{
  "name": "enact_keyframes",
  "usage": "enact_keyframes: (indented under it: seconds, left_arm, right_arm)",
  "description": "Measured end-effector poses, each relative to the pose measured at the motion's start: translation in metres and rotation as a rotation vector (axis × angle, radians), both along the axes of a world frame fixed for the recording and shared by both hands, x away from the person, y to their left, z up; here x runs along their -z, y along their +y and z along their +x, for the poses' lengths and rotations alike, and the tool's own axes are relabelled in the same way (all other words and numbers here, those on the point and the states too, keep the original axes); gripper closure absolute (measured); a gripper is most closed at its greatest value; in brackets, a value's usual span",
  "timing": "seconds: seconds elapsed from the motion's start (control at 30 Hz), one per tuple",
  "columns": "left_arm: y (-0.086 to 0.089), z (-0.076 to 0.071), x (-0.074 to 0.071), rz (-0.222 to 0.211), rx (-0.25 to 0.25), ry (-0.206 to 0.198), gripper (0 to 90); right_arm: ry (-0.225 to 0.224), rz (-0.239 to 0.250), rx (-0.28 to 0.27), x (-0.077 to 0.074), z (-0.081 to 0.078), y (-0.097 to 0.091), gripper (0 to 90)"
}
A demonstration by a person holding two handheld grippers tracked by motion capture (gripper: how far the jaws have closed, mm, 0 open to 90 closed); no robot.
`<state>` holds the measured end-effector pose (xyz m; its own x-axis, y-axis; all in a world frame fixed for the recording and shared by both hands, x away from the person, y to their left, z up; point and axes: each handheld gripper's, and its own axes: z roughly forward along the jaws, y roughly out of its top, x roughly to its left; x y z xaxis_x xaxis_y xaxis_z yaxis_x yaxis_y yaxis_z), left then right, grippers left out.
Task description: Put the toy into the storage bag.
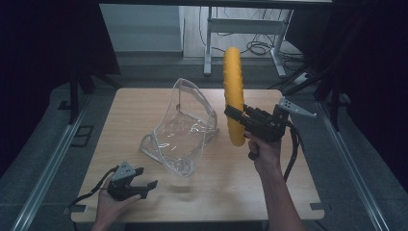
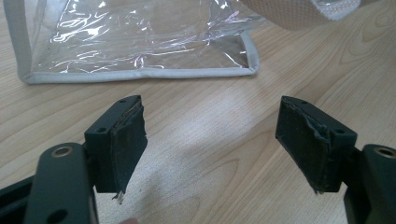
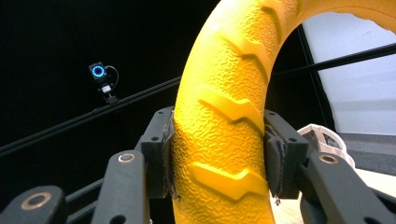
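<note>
Right tool is clamped across my yellow ring, which looks light, stiff and grippy-ribbed, so mid-band hold suits; left tool sits wide, empty.

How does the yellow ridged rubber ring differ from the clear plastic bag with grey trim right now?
The yellow ridged rubber ring is opaque and stiff, while the clear plastic bag with grey trim is see-through and crinkled. The ring is held on edge above the wooden table, clamped in the right gripper; the bag stands on the table, untouched, its mouth open upward. The left gripper rests open near the bag.
</note>
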<state>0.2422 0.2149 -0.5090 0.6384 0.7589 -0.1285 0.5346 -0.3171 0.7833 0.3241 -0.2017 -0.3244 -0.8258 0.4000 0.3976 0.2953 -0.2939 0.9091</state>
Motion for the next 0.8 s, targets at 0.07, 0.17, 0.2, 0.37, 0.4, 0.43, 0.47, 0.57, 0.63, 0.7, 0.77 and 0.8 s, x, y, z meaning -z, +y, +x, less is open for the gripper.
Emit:
enact_keyframes:
  seconds: [0.07, 0.17, 0.2, 0.37, 0.4, 0.43, 0.47, 0.57, 0.63, 0.7, 0.77, 0.8]
  left_arm:
    - [-0.001, 0.0, 0.001, 0.0, 0.001, 0.002, 24.2]
    - [-0.001, 0.0, 0.001, 0.0, 0.002, 0.003, 24.2]
    - [-0.001, 0.0, 0.001, -0.002, 0.002, 0.002, 24.2]
    - [-0.001, 0.0, 0.001, -0.002, 0.002, 0.001, 24.2]
    - [0.0, 0.0, 0.001, 0.003, 0.005, 0.0, 24.2]
    - [-0.001, 0.001, 0.001, 0.003, 0.005, 0.002, 24.2]
    - [-0.001, 0.001, 0.001, 0.003, 0.006, 0.002, 24.2]
    - [-0.001, 0.001, 0.001, 0.001, 0.004, 0.001, 24.2]
    - [0.0, 0.001, 0.0, -0.002, 0.004, 0.001, 24.2]
    - [-0.001, 0.001, 0.001, -0.002, 0.005, 0.002, 24.2]
    - [-0.001, 0.001, 0.001, 0.0, 0.007, 0.003, 24.2]
    - [-0.001, 0.001, 0.001, -0.002, 0.006, 0.004, 24.2]
  right_arm:
    - [-0.004, -0.001, 0.001, -0.001, 0.0, 0.003, 51.6]
    - [-0.011, 0.008, 0.005, -0.003, 0.0, 0.007, 51.6]
    - [-0.013, 0.009, 0.003, -0.004, -0.001, 0.008, 51.6]
    - [-0.046, 0.015, 0.0, -0.012, -0.003, 0.014, 51.7]
    - [-0.052, 0.015, 0.001, -0.013, -0.004, 0.015, 51.6]
    - [-0.06, 0.013, 0.001, -0.015, -0.005, 0.018, 51.6]
    - [-0.068, 0.011, 0.001, -0.017, -0.006, 0.019, 51.6]
    - [-0.095, 0.011, -0.008, -0.023, -0.009, 0.026, 51.6]
    - [-0.108, 0.012, -0.016, -0.026, -0.01, 0.029, 51.6]
    - [-0.113, 0.016, -0.027, -0.029, -0.01, 0.033, 51.6]
    - [-0.115, 0.018, -0.036, -0.03, -0.009, 0.037, 51.6]
    - [-0.117, 0.021, -0.042, -0.031, -0.009, 0.04, 51.6]
